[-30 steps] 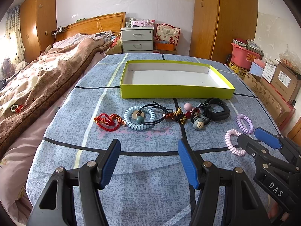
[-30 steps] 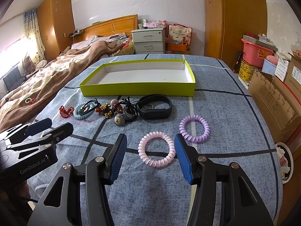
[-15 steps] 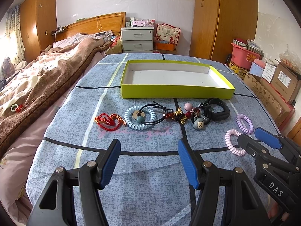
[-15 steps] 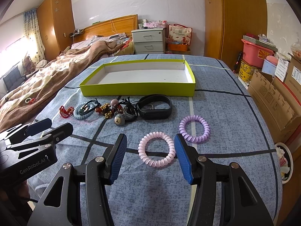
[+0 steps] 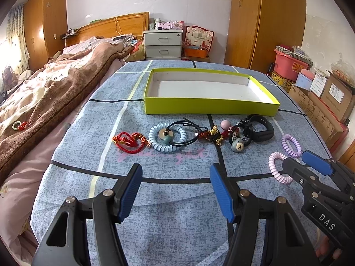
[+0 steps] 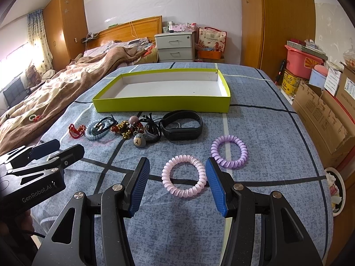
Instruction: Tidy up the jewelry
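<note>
An empty yellow-green tray (image 5: pixel 210 108) (image 6: pixel 162 105) stands on the blue cloth. In front of it lie a red cord bracelet (image 5: pixel 128 140), a light-blue coil tie (image 5: pixel 167 137), a black band (image 6: pixel 183 128), a bear charm (image 6: pixel 139 140), a purple coil (image 6: pixel 229 148) and a pink coil (image 6: pixel 184 178). My right gripper (image 6: pixel 176 186) is open, its pads on either side of the pink coil, just above the cloth. My left gripper (image 5: pixel 175 190) is open and empty, short of the red bracelet and blue coil.
A bed with a brown blanket (image 5: pixel 51 93) runs along the left. Cardboard boxes (image 6: pixel 326 113) and a pink bin (image 6: pixel 299 61) stand to the right of the table. A nightstand (image 5: pixel 163 44) is behind.
</note>
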Demonstrator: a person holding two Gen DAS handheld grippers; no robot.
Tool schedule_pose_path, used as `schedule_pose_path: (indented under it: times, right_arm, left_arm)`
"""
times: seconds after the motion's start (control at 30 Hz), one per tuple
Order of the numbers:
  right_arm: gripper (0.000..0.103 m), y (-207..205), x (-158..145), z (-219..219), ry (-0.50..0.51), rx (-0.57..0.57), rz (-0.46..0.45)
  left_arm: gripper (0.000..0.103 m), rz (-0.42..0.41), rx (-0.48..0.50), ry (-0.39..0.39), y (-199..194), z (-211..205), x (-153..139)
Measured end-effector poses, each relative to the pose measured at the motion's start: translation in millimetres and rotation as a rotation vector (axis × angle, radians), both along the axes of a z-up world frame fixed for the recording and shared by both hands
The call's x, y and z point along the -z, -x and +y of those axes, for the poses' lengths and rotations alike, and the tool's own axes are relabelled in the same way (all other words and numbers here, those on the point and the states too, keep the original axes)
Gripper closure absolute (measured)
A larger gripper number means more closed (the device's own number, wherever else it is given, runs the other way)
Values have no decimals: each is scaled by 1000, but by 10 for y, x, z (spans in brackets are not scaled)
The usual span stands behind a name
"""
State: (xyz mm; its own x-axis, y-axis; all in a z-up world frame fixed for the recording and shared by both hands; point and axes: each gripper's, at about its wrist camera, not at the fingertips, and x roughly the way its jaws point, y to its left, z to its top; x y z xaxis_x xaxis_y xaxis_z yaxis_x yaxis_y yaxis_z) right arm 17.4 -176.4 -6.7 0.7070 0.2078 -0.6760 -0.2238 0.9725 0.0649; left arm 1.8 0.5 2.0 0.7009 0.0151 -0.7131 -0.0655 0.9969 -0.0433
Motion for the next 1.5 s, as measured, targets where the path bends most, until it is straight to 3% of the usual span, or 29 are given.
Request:
schedule_pose_path:
  times: [0.37,0.67,0.83,1.03,1.13,1.5]
  right_arm:
    - [50,-86,61,-240,21,28,23]
    - [50,-141,133,-256,14,-53,60]
    - [64,-225,196,-196,27,-75,90]
    - [78,-274,249,-179,55,-74,106]
    - [90,-286,256,-190,60,-64,99]
    - [93,-382,189,-206,19,-65,96]
  left_arm:
    - [38,24,25,73,-45,230,66]
    - [38,60,-12,121,-160,543,138]
    - [38,88,-20,183,-191,689,200]
    - [38,86,-60,166,-231,806,199]
    - [38,90,-71,156,-288,846,204]
    - [38,132,-36,79,-529,804,236]
